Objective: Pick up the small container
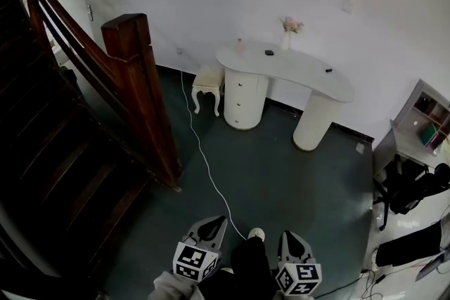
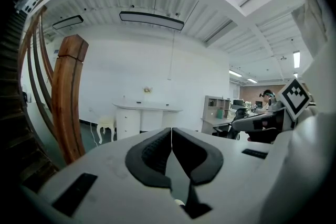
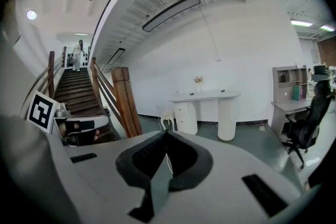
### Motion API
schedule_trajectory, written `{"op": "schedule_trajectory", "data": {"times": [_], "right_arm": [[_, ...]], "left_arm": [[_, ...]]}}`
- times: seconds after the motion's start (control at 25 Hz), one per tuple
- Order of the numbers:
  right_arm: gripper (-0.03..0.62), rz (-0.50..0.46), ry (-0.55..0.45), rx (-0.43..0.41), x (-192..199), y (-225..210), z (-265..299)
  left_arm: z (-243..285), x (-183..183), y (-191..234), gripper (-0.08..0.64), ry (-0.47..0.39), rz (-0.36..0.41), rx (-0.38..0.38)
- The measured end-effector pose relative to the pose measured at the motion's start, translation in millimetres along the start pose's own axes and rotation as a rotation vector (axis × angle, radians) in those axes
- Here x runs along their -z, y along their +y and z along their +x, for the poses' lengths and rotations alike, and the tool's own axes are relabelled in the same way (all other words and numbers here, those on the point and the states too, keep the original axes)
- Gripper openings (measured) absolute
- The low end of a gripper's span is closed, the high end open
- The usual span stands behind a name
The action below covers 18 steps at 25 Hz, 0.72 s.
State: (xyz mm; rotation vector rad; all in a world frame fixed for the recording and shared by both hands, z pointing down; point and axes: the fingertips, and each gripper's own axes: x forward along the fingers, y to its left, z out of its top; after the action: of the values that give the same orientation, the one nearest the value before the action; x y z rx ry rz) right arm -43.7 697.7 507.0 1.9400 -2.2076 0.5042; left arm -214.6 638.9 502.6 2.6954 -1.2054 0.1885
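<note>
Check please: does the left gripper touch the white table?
Apart. In the head view the left gripper sits near the bottom edge, with green floor between it and the white table.

- Between the left tool (image 1: 213, 223), the right tool (image 1: 290, 237) and the white table (image 1: 295, 70), a wide stretch of green floor (image 1: 281, 172) is left open.
- The left side is blocked by the wooden stair post (image 1: 137, 81).
- The floor is crossed by a white cable (image 1: 204, 151).
- A small stool (image 1: 207, 88) is set just beside the table.
- The right side is narrowed by a black office chair (image 1: 408, 190).

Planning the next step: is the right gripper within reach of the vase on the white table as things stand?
Probably not: the right gripper is far from the vase on the table, across the floor. Walking there looks unobstructed.
</note>
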Motion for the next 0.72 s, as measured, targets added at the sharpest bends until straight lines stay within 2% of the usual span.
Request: {"op": "schedule_trajectory", "data": {"times": [0.28, 0.72], "right_arm": [[0.049, -0.013, -0.002, -0.026, -20.4, -10.0, 45.3], [0.049, -0.036, 0.023, -0.091, -73.6, -54.4, 153.1]], "left_arm": [[40.7, -9.4, 24.5, 0.017, -0.002, -0.011, -0.033], [150.1, -51.2, 64.6, 0.017, -0.024, -0.028, -0.075]]}}
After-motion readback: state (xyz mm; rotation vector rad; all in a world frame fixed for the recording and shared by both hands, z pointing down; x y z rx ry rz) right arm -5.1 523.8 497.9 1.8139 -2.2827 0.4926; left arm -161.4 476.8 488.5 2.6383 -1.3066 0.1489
